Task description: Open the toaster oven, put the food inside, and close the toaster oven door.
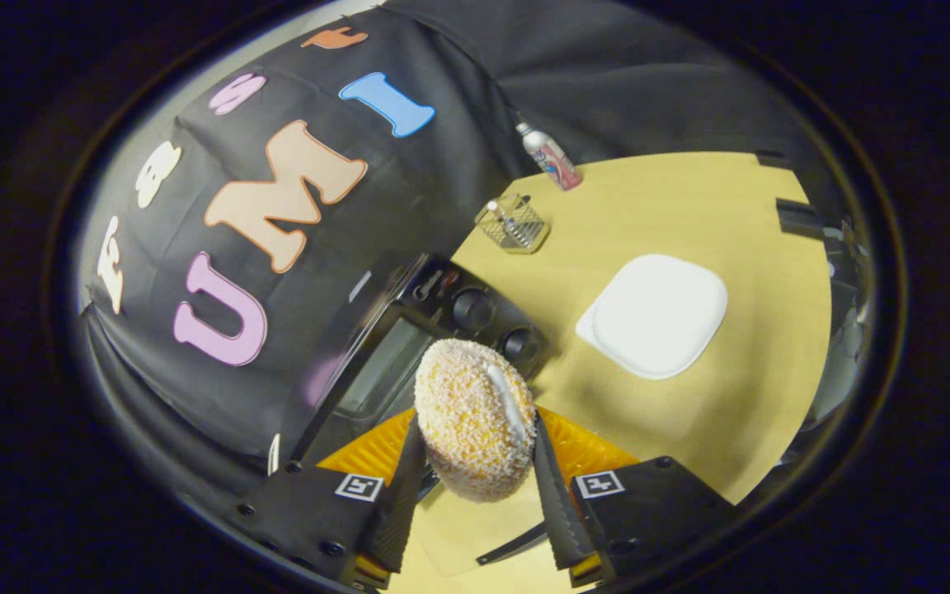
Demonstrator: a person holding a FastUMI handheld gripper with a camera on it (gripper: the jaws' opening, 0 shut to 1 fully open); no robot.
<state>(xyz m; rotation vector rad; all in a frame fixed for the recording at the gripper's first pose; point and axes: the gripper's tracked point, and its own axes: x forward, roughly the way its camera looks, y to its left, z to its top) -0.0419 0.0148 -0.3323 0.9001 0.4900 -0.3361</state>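
My gripper (475, 450) is shut on a round sugar-coated bun with a cream filling (475, 417), both fingers pressing its sides, and holds it up above the table. Just beyond the bun stands the black toaster oven (434, 330), tilted in this view, with its glass door (380, 371) to the left and two round knobs (496, 326) to the right. I cannot tell how far the door stands from its frame. An empty white square plate (655, 315) lies on the yellow table (731, 206) to the right of the oven.
A small clear wire-patterned holder (514, 223) and a bottle with a red label (551, 157) stand at the table's far edge near the black cloth wall (293, 190). Dark objects (801, 216) line the table's right edge.
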